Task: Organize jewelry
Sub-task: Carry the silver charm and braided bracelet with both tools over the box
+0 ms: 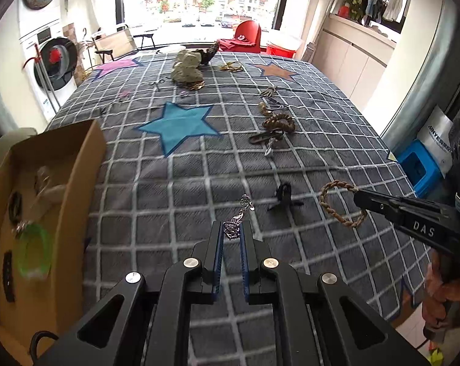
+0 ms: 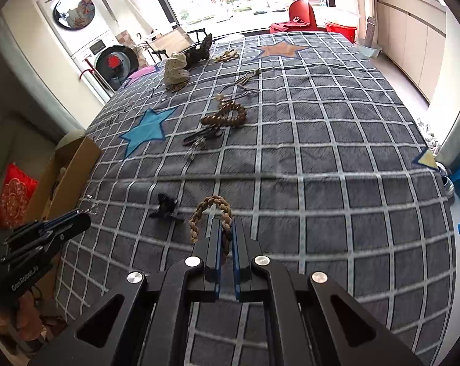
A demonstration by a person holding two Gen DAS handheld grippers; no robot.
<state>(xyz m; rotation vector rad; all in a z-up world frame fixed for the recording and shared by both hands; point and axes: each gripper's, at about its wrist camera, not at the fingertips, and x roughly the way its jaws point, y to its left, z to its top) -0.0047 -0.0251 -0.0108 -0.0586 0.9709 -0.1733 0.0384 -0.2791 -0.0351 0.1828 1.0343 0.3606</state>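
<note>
Jaws: left gripper [image 1: 231,228] clamped on a silver chain [image 1: 233,227], right gripper [image 1: 358,198] clamped on a braided rope bracelet [image 1: 339,204].

Left wrist view: the silver chain sits between the blue pads, its free end sticking out toward 12 o'clock above the grid blanket [image 1: 199,183]. Cardboard box [image 1: 74,183] at 9 o'clock, holding a green bangle [image 1: 34,250] and some dark pieces (too blurred to name). Right gripper comes in from 3 o'clock, bracelet loop hanging off its tip. Black hair clip [image 1: 284,196] lies on the blanket between the two grippers. Wooden bead string [image 1: 278,123] at 1 o'clock, farther out; blue star [image 1: 176,125] at 11 o'clock.

Right wrist view: right gripper [image 2: 227,231] pinches one side of the braided rope bracelet [image 2: 210,213], the loop arching out to 11 o'clock. Black hair clip [image 2: 166,207] just beside it at 10 o'clock. Left gripper [image 2: 82,213] at 9 o'clock, silver chain [image 2: 91,206] glinting at its tip, next to the cardboard box [image 2: 74,164]. Wooden bead string [image 2: 227,114] at 12 o'clock, well apart.
</note>
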